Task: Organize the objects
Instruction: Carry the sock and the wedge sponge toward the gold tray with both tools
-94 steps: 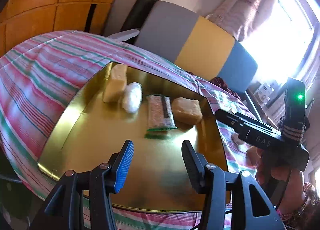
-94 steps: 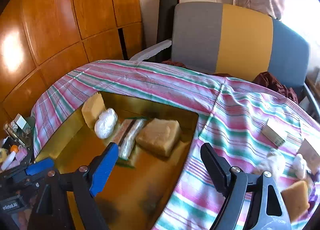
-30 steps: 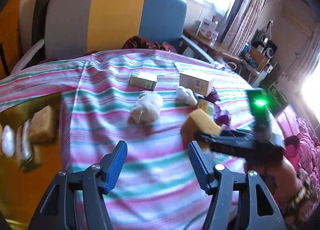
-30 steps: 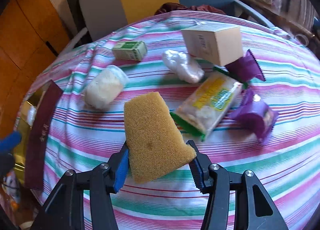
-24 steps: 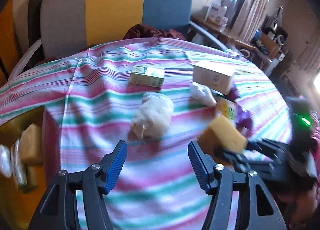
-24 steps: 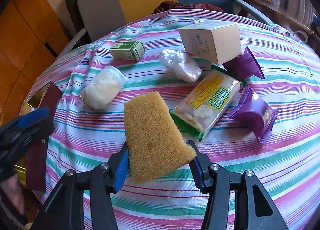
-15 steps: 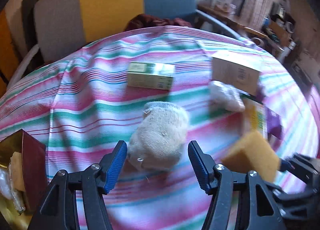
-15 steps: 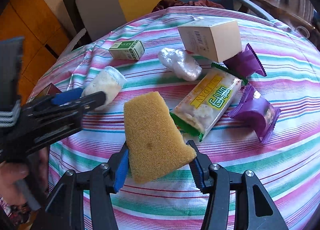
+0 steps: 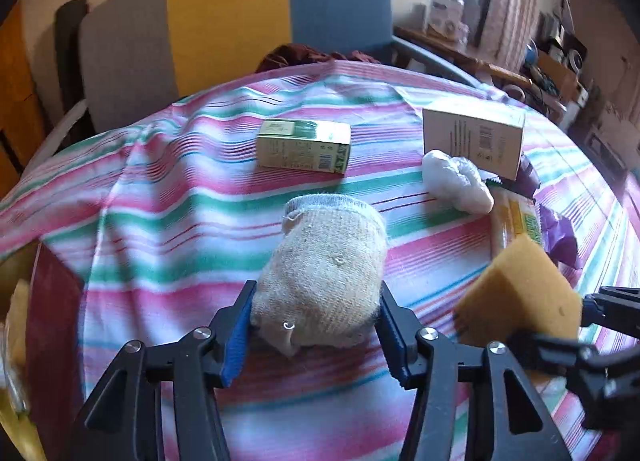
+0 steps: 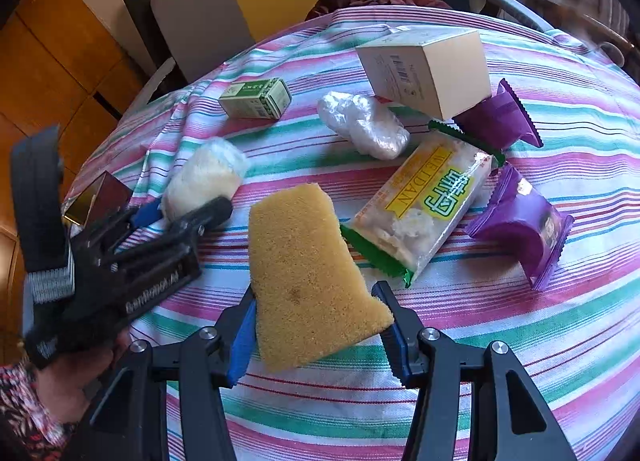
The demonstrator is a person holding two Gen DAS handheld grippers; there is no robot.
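My left gripper [image 9: 316, 325] has its jaws around a rolled beige sock [image 9: 324, 273] that lies on the striped tablecloth [image 9: 168, 197]; both pads touch its sides. The sock also shows in the right wrist view [image 10: 204, 177] with the left gripper [image 10: 180, 209] around it. My right gripper [image 10: 320, 325] is shut on a yellow sponge [image 10: 308, 273] and holds it above the cloth. The sponge also shows in the left wrist view [image 9: 520, 293].
On the cloth lie a green box [image 10: 256, 99], a beige carton [image 10: 428, 69], a white plastic bundle [image 10: 364, 125], a yellow snack pack [image 10: 424, 205] and two purple packets [image 10: 520, 229]. The gold tray [image 9: 12, 341] with items sits at the left. A striped chair [image 9: 224, 21] stands behind.
My left gripper swung from the tray across to the sock and closed its jaws in against it. My right gripper took the sponge and keeps holding it.
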